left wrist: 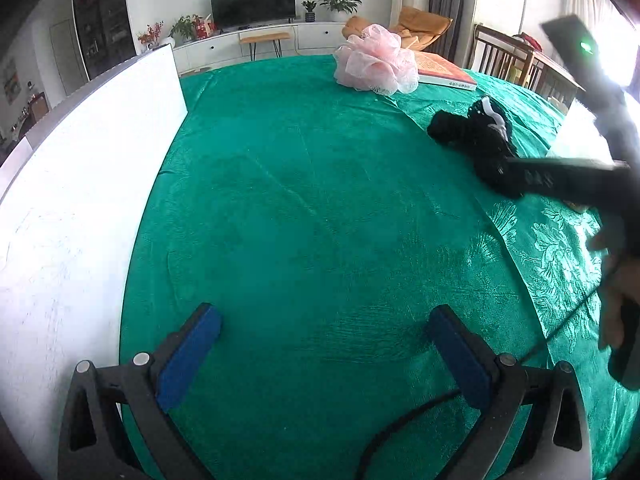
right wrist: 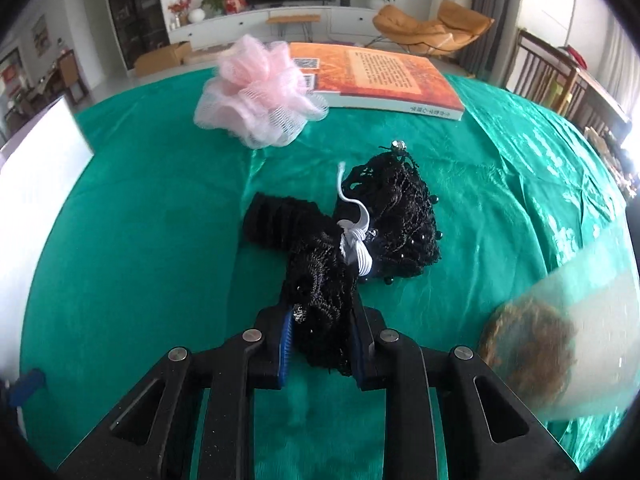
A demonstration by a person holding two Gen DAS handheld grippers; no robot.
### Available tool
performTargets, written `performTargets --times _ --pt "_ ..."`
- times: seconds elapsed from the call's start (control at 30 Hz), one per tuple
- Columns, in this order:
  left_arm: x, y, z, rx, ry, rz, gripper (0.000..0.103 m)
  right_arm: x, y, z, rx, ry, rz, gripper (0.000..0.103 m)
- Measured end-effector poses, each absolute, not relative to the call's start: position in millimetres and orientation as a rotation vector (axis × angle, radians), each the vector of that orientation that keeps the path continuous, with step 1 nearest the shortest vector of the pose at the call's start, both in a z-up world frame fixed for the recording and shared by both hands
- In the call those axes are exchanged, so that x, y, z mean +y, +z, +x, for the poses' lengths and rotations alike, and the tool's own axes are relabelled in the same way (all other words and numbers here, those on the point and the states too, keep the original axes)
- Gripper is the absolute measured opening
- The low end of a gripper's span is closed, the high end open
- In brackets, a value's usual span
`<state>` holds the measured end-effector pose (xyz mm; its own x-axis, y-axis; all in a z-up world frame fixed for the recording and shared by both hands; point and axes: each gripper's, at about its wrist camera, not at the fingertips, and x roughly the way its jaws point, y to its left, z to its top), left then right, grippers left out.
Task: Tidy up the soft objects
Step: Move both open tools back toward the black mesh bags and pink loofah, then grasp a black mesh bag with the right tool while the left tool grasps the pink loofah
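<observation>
A: Any containers here?

B: One I can make out: a clear bag (right wrist: 576, 344) at the right edge of the green cloth (right wrist: 160, 208), with a brown tangled clump (right wrist: 528, 344) inside it. It is blurred, so I cannot tell what the clump is. A white box (left wrist: 80, 200) stands along the left side; its inside is not visible.

A: And the soft things, counted?

B: One pink mesh puff (right wrist: 256, 96), one black beaded mesh puff (right wrist: 344, 240) with a white cord (right wrist: 356, 236) tied round its middle. One book (right wrist: 384, 80) lies behind the pink puff, touching it.

A: Where is the black one?

B: Mid-cloth, near the right gripper (right wrist: 322, 340). That tool's jaws are pinched narrow on the near lobe of the black puff, mesh bulging between the blue pads (right wrist: 286, 344); the rest of it lies on the cloth.

A: The left gripper (left wrist: 320, 344)?

B: Spread wide, nothing between its fingers, over bare cloth beside the white box.
</observation>
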<state>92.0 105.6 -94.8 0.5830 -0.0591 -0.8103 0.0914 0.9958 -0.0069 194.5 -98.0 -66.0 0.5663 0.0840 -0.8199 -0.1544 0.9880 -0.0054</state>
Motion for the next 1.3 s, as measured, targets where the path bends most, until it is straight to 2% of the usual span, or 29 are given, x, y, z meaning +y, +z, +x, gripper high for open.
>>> performTargets --times 0.33,0.47,0.83,1.03,1.07,1.13,1.17,1.2,1.3 --pt "105 -95 92 0.945 -0.087 0.038 0.103 -148 -63 46 0.983 0.197 -0.076 0.024" --pt "105 -95 92 0.945 -0.088 0.037 0.103 -189 -60 19 1.0 0.134 -0.009 0.025" --pt "105 -95 92 0.945 -0.087 0.038 0.103 -263 -58 65 0.968 -0.087 0.06 0.025" --pt "105 -95 92 0.945 -0.087 0.038 0.103 -295 -63 104 0.863 -0.117 0.08 0.027" --pt "105 -95 92 0.945 -0.087 0.038 0.103 -298 -63 108 0.852 -0.114 0.088 0.034" --pt "105 -95 92 0.945 -0.087 0.038 0.103 -301 -65 111 0.849 -0.104 0.11 0.054" --pt "105 -95 92 0.945 -0.087 0.038 0.103 -302 -66 110 0.853 -0.106 0.117 0.071" --pt "105 -95 92 0.945 -0.087 0.038 0.103 -303 -67 109 0.853 -0.113 0.119 0.074" --pt "105 -95 92 0.945 -0.087 0.038 0.103 -303 -65 108 0.848 -0.115 0.135 0.074"
